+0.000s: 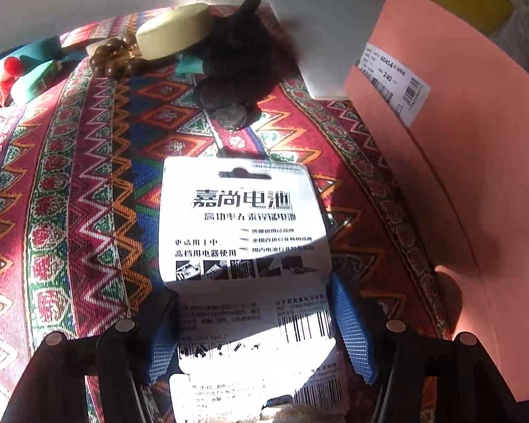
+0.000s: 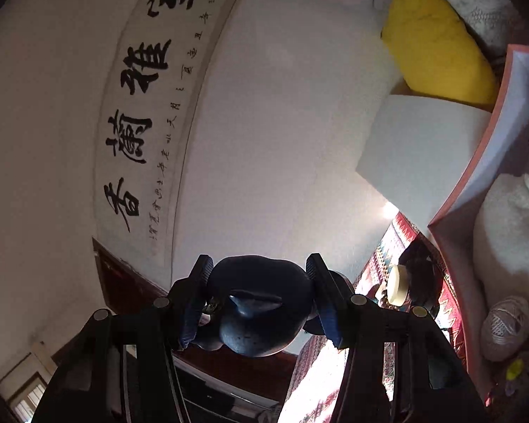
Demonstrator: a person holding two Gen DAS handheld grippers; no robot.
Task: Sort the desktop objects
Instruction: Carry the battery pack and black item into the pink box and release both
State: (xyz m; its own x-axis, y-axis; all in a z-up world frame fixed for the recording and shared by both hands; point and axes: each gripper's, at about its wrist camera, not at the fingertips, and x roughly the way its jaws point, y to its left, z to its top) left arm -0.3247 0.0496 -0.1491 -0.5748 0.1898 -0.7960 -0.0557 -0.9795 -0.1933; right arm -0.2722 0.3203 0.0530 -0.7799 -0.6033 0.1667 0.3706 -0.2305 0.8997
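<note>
Bench cloth (image 1: 70, 183) lay beneath the left gripper (image 1: 254, 331), whose jaws held a battery card (image 1: 243, 232) by its lower end, the pink box (image 1: 441, 162) just right of them. Right gripper (image 2: 261, 303) was raised, its jaws clamping a dark rounded toy (image 2: 257, 313). Swinging the card right over the box wall before release would probably suit.

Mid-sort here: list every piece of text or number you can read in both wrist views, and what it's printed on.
"嘉尚电池": headline on the white battery card between the left gripper fingers.
"6045.4", "240": sticker on the pink box.
"香蘭雅室": wall scroll, right wrist view.
Card's fine print, barcode digits, scroll's small column: too small or blurred.
</note>
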